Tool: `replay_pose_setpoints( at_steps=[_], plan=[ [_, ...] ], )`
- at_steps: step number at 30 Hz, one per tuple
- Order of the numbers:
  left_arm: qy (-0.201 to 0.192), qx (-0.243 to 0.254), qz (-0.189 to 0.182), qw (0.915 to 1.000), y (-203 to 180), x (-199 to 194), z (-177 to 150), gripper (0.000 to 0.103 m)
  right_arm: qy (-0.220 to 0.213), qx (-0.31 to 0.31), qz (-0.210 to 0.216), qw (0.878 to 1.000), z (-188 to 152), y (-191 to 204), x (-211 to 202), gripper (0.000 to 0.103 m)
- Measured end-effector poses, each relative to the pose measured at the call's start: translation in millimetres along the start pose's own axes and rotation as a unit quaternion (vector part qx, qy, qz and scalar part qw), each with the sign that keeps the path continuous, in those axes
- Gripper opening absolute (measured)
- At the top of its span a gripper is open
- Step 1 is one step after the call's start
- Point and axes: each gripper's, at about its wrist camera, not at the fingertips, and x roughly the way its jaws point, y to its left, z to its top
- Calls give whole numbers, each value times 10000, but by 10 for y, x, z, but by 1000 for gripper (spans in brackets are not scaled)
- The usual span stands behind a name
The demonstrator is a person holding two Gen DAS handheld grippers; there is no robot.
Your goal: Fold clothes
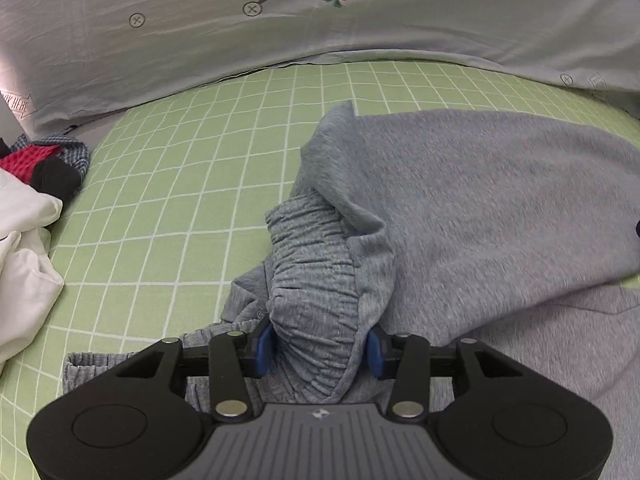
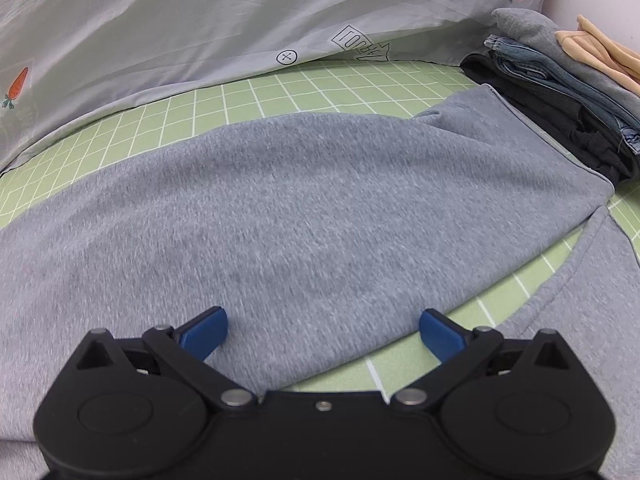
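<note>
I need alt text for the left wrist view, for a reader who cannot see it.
The left gripper clamps the gathered elastic waistband of grey sweatpants lying on a green checked sheet. Unfolded white and dark clothes lie at the left edge.

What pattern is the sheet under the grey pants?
Light green with a white grid, on the sheet; clearest in the left wrist view.

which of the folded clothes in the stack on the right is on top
The peach-coloured folded garment tops the stack, lying on the grey folded piece; blue denim jeans and a black garment sit below those.
</note>
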Motion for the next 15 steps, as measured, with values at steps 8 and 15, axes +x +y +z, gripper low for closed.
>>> replay_pose_setpoints(
  at_steps=[8, 15],
  plan=[
    [-348, -1377, -646, 9877, 382, -226, 159, 61, -204, -161, 159, 9995, -51, -43, -9, 103],
    [-329, -1689, -445, 9841, 530, -118, 281, 48, -607, -207, 211, 9977, -170, -56, -29, 103]
  ],
)
